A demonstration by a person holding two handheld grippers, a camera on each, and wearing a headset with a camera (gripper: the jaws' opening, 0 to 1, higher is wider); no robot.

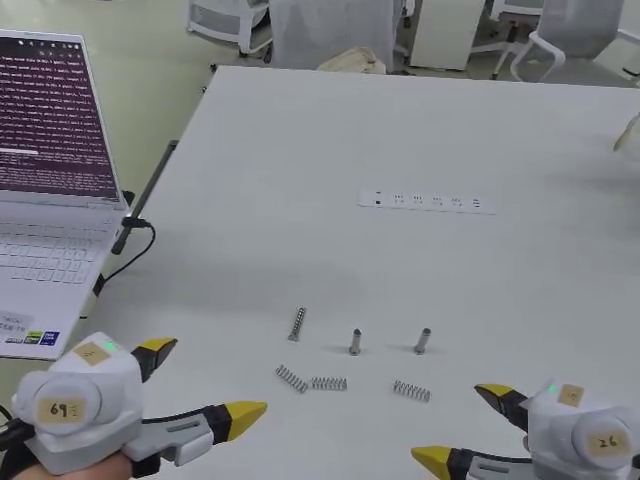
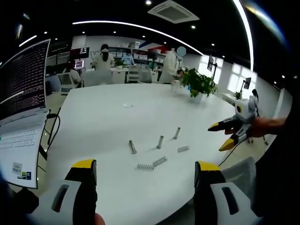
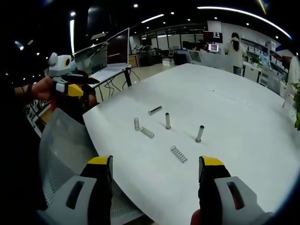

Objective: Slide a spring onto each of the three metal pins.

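Near the front edge of the broad white desk [image 1: 400, 130]: three short silver metal pins in a row. Middle pin [image 1: 355, 342] and right pin [image 1: 422, 341] stand upright on their heads, shanks up, a posture that lets a coil drop over them. Left pin [image 1: 297, 323] lies tipped on its side and, by judgement, wants righting or holding first. Just in front, three small silver coil springs lie loose on their sides, none yet on a pin: left spring [image 1: 291, 378], middle spring [image 1: 328, 383] just beside it, right spring [image 1: 411, 391] apart. Left gripper [image 1: 205, 380], yellow-tipped jaws spread wide, holding nothing, hovers near the left spring. Right gripper [image 1: 460, 425], jaws likewise wide and empty, sits near the right spring. Both flank the parts, seemingly poised for a first pick. Also: open white laptop [image 1: 40, 150] at the desk's left; white power strip [image 1: 427, 201] beyond, well apart.
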